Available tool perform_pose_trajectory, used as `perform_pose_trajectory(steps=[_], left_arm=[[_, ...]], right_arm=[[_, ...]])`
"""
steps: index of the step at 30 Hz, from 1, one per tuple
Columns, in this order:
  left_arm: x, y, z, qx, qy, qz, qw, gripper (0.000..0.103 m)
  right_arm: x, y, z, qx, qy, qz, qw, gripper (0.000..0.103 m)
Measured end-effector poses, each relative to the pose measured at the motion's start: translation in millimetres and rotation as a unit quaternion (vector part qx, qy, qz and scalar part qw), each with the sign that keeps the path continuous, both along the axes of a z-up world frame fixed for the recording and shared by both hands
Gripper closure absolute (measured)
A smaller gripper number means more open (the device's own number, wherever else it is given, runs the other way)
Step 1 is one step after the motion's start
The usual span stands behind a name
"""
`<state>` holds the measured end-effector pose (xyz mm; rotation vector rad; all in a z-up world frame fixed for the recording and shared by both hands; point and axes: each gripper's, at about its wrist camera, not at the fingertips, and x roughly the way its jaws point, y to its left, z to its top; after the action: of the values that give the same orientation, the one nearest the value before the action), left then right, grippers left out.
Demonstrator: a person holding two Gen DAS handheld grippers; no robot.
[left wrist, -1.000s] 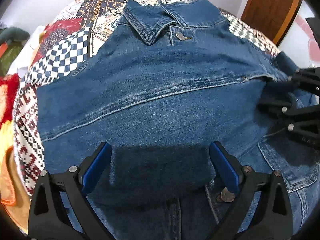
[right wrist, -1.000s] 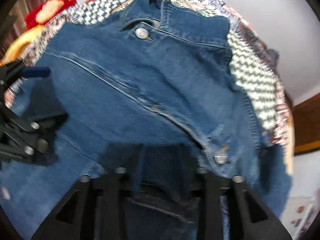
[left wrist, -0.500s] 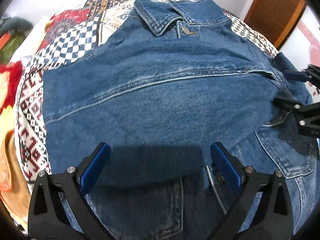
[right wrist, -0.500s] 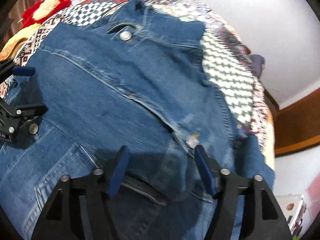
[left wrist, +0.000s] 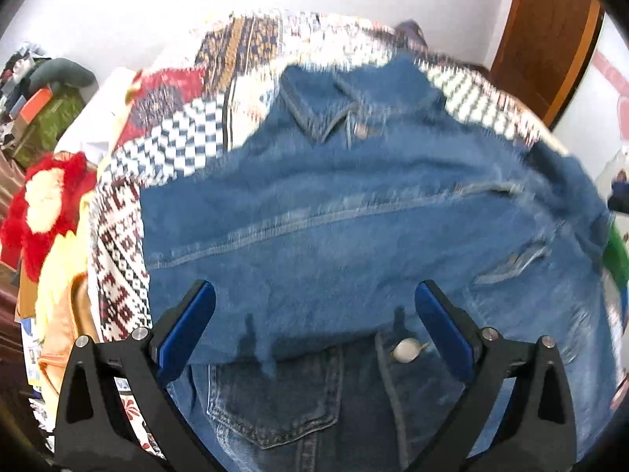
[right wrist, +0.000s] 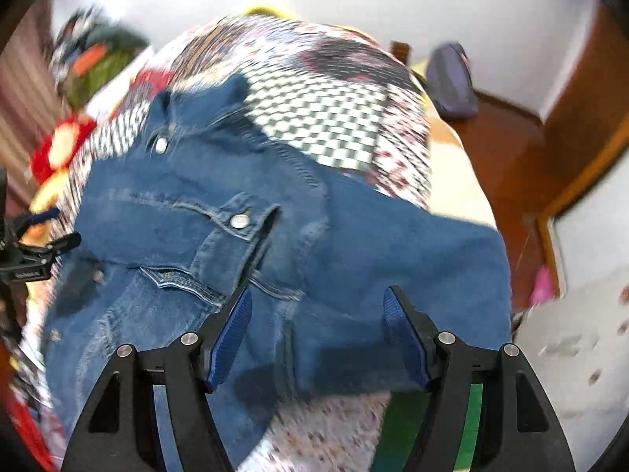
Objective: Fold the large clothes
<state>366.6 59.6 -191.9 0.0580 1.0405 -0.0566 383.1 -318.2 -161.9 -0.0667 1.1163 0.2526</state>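
A blue denim jacket [left wrist: 354,228] lies front up on a patchwork bedspread [left wrist: 173,145], collar at the far end, with one part folded across its chest. My left gripper [left wrist: 314,326] is open and empty above the jacket's lower part, by a metal button [left wrist: 405,350]. My right gripper [right wrist: 318,334] is open and empty over the jacket's right side [right wrist: 354,244], above a sleeve that reaches toward the bed edge. The left gripper [right wrist: 35,244] shows at the left edge of the right wrist view.
A red and yellow cloth [left wrist: 43,204] lies at the left of the bed. A wooden door [left wrist: 550,39] and wooden floor [right wrist: 503,149] are at the right, with a purple bag [right wrist: 448,78] by the wall. Clutter [left wrist: 43,102] sits far left.
Both grippers have pulled back and up from the jacket. The right gripper has swung right toward the sleeve and bed edge and left the left wrist view.
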Motion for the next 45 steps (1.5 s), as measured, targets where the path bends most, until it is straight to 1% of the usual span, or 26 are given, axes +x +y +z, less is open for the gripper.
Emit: perform_pose_trajectory(steps=[2,5,7,10,11,14,16,18,20,22,24,27,29,31,33,35,37,39,41,42,43,45], left_arm=[[6.8,-8.3,12.4,-0.007,-0.014,-0.002,0.9999,0.001],[15.2,-22.8,22.4,-0.010,-0.021,-0.012,0.9996,0.001],[20.7,-35.3,23.9,-0.012,-0.020,-0.022,0.9995,0.001],[31.2,-54.9,18.3,-0.008,-0.008,-0.036,0.9993,0.001],[34.8,-61.4,15.0,-0.008,-0.002,-0.040,0.9992,0.001],[44.0,-81.3,2.5,-0.017,0.019,-0.056,0.9981,0.001],[48.5,-94.3,-4.8,-0.014,0.027,-0.070,0.9971,0.001],[52.8,-108.7,-11.7,-0.007,0.030,-0.083,0.9961,0.001],[56.6,-120.0,-17.9,-0.008,0.035,-0.094,0.9950,0.001],[61.2,-129.9,-24.5,-0.011,0.042,-0.100,0.9940,0.001],[67.7,-139.8,-34.7,-0.016,0.052,-0.104,0.9931,0.001],[76.0,-149.5,-48.5,-0.026,0.071,-0.105,0.9916,0.001],[80.7,-154.0,-57.7,-0.023,0.078,-0.098,0.9918,0.001],[82.9,-152.8,-60.7,-0.027,0.077,-0.093,0.9923,0.000],[84.3,-148.4,-62.3,-0.039,0.080,-0.089,0.9921,0.000],[84.5,-146.3,-63.2,-0.044,0.080,-0.087,0.9920,0.000],[83.8,-147.1,-61.3,-0.038,0.078,-0.091,0.9921,0.000],[81.7,-147.0,-57.3,-0.025,0.068,-0.093,0.9931,0.000],[77.2,-144.1,-51.9,-0.015,0.056,-0.093,0.9940,0.000],[75.3,-141.8,-49.7,-0.014,0.053,-0.093,0.9942,0.000],[73.0,-138.5,-47.1,-0.015,0.051,-0.091,0.9944,0.000],[68.6,-130.7,-41.2,-0.017,0.045,-0.086,0.9951,0.000]], right_arm=[[-4.1,-22.4,3.0,0.024,0.004,-0.022,0.999,0.035],[-12.2,-56.4,3.2,0.040,0.009,-0.055,0.998,0.034],[-17.0,-77.1,-0.2,0.048,0.010,-0.076,0.996,0.034],[-21.7,-109.2,-13.4,0.083,0.028,-0.114,0.990,0.034],[-21.8,-120.0,-19.2,0.098,0.036,-0.127,0.986,0.034],[-21.2,-151.2,-39.6,0.158,0.070,-0.166,0.971,0.034],[-20.0,-169.0,-53.1,0.195,0.087,-0.189,0.959,0.034],[-16.3,-177.2,-61.6,0.217,0.094,-0.200,0.951,0.034],[-12.9,-186.5,-69.5,0.249,0.099,-0.212,0.940,0.034],[-8.0,-195.6,-74.9,0.271,0.098,-0.229,0.930,0.034],[-3.2,-201.6,-78.2,0.278,0.097,-0.241,0.925,0.034],[6.3,-208.8,-90.8,0.288,0.104,-0.266,0.914,0.034],[9.1,-214.8,-100.1,0.284,0.109,-0.281,0.910,0.034],[12.8,-219.1,-112.6,0.280,0.113,-0.303,0.904,0.034],[15.5,-222.3,-121.3,0.291,0.111,-0.318,0.896,0.034],[17.1,-225.6,-122.5,0.296,0.096,-0.334,0.890,0.034],[19.1,-225.5,-121.2,0.294,0.080,-0.347,0.887,0.035],[21.2,-224.7,-119.2,0.281,0.064,-0.351,0.891,0.042],[23.0,-220.4,-112.2,0.253,0.047,-0.350,0.901,0.057],[23.8,-219.0,-108.3,0.243,0.039,-0.347,0.905,0.063],[24.7,-216.2,-101.9,0.230,0.027,-0.341,0.911,0.074],[24.5,-211.8,-88.4,0.221,0.006,-0.326,0.919,0.079]])
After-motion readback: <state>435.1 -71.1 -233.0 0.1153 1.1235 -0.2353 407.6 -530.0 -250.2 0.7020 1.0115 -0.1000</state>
